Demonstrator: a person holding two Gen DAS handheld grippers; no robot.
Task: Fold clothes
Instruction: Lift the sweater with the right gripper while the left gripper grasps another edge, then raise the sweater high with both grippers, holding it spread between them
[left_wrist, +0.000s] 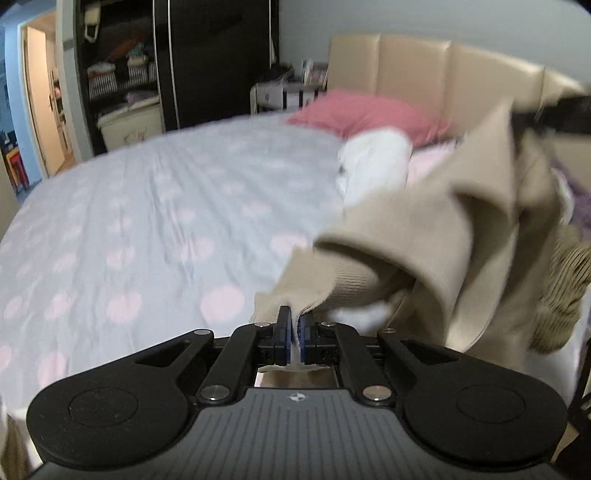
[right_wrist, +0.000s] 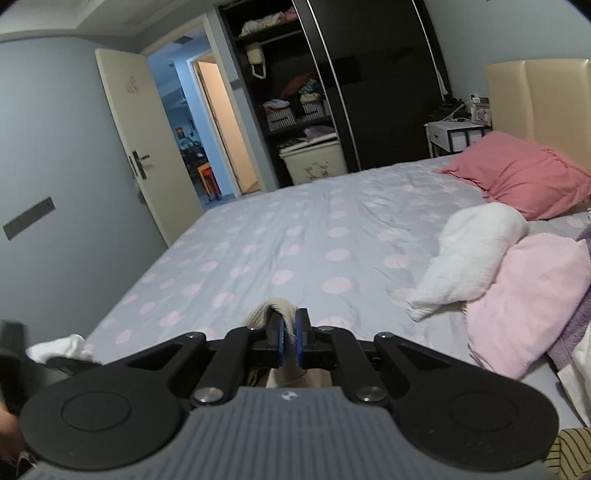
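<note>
The left hand-held gripper (left_wrist: 294, 320) is clamped on the edge of a beige knit garment (left_wrist: 424, 236): its two blue-padded fingers (left_wrist: 283, 330) are nearly together, with a thin fold of the fabric pinched between them. From that pinch the garment rises up and to the right, held above the bed (left_wrist: 147, 221). A ribbed cuff opens toward the camera just right of the fingers, and the rest of the cloth hangs in loose folds. Its upper part reaches a dark blurred shape at the right edge of the left wrist view; what that shape is cannot be told.

The right hand-held gripper (right_wrist: 290, 325) is likewise closed on the beige knit garment (right_wrist: 271, 308), a bunched piece of which is squeezed between its blue pads and bulges out just past the fingertips. More of the beige cloth shows below the fingers, close under the gripper body.

The bed carries a grey sheet with pale pink dots, and its wide middle lies ahead of both grippers. Toward the headboard (right_wrist: 543, 96) rests a pink pillow (right_wrist: 524, 173). Nearer, on the right side, a white fluffy garment (right_wrist: 469, 254) lies touching a pale pink garment (right_wrist: 524, 299), with purple cloth (right_wrist: 576, 325) just beside that at the frame edge. A small white cloth (right_wrist: 62, 349) lies at the lower left of the right wrist view. Beyond the bed stand a dark wardrobe (right_wrist: 369, 85) with open shelves and an open door (right_wrist: 144, 144).
</note>
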